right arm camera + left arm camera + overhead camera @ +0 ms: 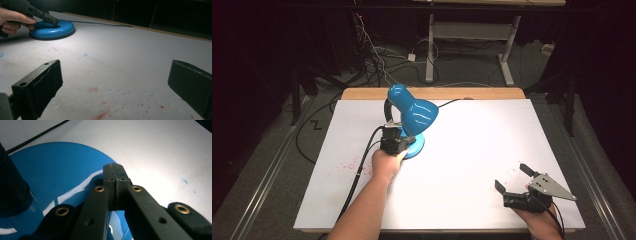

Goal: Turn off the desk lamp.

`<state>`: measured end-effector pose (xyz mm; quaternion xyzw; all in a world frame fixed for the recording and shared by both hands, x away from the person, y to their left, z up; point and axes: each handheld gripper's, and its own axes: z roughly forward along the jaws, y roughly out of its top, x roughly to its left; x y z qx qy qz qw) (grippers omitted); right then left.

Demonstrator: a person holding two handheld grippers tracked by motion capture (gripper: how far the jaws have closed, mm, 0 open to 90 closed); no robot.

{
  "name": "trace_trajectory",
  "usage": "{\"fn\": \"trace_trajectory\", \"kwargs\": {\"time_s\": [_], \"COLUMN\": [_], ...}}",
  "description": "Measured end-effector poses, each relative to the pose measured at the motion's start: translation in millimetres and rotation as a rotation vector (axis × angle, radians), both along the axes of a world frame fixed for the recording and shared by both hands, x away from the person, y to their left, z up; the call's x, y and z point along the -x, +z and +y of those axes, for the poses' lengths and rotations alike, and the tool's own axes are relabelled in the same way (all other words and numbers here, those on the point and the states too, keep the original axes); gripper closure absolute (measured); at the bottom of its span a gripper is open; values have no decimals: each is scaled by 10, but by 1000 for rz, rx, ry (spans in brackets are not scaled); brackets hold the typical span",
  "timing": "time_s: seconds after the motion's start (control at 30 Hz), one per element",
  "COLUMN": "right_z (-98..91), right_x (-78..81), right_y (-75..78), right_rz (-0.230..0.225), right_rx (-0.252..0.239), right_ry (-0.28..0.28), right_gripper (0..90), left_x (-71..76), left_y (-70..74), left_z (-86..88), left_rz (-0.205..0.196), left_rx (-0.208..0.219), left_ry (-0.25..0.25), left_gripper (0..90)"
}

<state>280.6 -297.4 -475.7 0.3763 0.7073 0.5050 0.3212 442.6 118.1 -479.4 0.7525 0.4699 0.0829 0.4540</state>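
Lamp (412, 116): blue, lit, at the table's (472, 150) left-centre, shade aimed right so light pools mid-table. Left gripper (115, 173): jaws pressed together, tip down on the lamp base (57, 170), seemingly at a switch there; whether anything is pinched, unclear. Right gripper (512, 182): jaws wide apart, empty, parked near the right corner, likely idle.

The room is dark beyond the worktop (492, 150), whose white sheet covers all but a strip of wooden edge (432, 93) at the far side. A bright pool of light falls on the sheet's middle (faint red flecks show nearer the front). Grey floor (272, 150) surrounds it, with tangled cables (382, 55) and a white-legged desk (472, 30) behind.
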Motion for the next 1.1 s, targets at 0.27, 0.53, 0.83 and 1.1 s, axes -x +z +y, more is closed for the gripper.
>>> {"fn": "trace_trajectory", "kwargs": {"time_s": [0.27,0.53,0.83,1.1], "right_z": [-6,23,12,11], "right_x": [-3,-19,-14,6], "right_y": [-8,-7,-7,-5], "right_rz": [-1,-2,2,1], "right_rx": [4,8,5,7], "right_ry": [2,6,2,-6], "right_gripper": [2,1,1,2], "left_x": [31,51,238,535], "left_y": [4,14,35,-55], "left_z": [74,72,248,445], "left_rz": [-11,-20,-57,-70], "left_rx": [-35,-25,-29,-44], "left_ry": [2,-10,-30,-42], "left_gripper": [885,884,884,883]}}
